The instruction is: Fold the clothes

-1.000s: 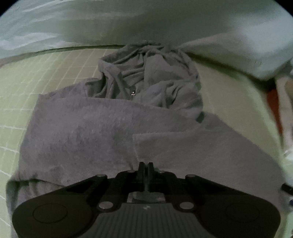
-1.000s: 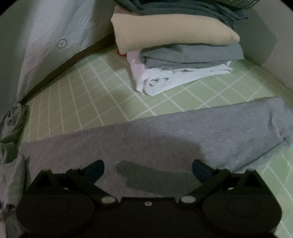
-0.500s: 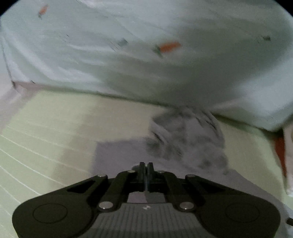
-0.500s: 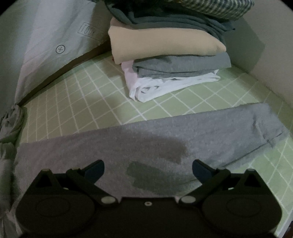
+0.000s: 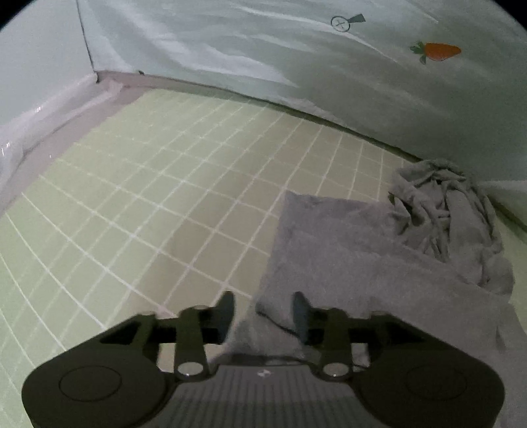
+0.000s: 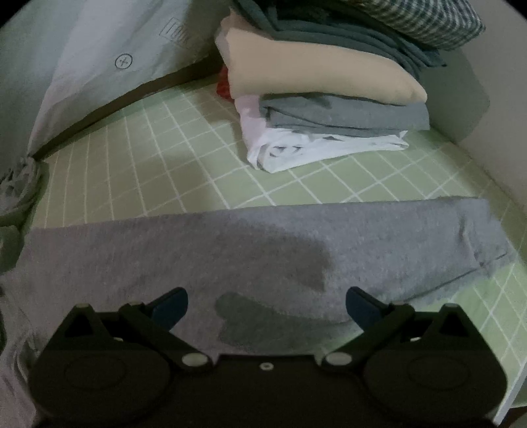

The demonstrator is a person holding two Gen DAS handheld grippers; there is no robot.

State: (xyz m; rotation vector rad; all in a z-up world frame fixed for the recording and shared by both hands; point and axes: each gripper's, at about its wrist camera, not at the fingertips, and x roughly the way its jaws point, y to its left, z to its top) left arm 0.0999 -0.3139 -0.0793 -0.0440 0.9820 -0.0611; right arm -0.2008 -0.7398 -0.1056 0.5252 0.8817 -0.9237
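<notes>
Since the earlier frame, the left hand-held gripper (image 5: 263, 316) is swung leftward, its jaws opening over the grey garment (image 5: 378, 263) edge, nothing pinched. The right hand-held gripper (image 6: 266, 306) is held wide above the cloth, angled down. Risk is judged: the released fold may spring back toward the bunched hood (image 5: 444, 210).

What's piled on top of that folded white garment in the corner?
On the white garment lie a grey piece, a cream one, dark teal folds and a checked item. Something red peeks out behind, mostly covered.
</notes>
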